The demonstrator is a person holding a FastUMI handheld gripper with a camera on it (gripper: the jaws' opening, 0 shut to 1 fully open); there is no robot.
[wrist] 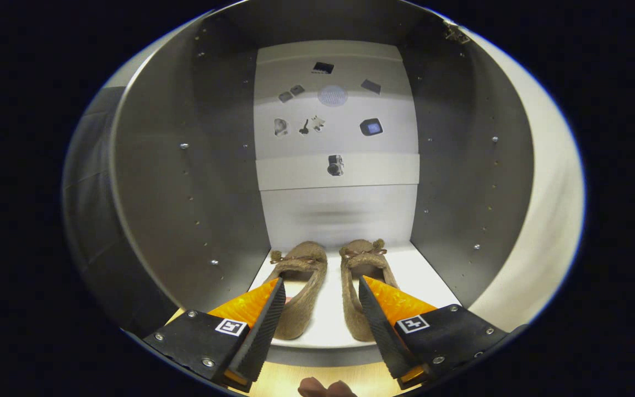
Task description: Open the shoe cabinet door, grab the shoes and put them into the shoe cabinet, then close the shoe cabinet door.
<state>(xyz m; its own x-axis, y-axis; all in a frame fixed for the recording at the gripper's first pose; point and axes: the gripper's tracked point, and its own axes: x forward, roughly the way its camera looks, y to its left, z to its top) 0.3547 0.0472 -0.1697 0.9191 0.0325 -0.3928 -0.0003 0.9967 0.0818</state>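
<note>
Two fuzzy brown shoes with small bows sit side by side, toes inward, on the shoe cabinet floor; the gripper gapes wide, holding nothing, fingers flanking them.

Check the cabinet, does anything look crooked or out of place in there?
Nothing stands out. The two slippers sit side by side, toes inward, flat on the cabinet's bottom shelf. The gripper is open, its fingers outside the pair.
</note>
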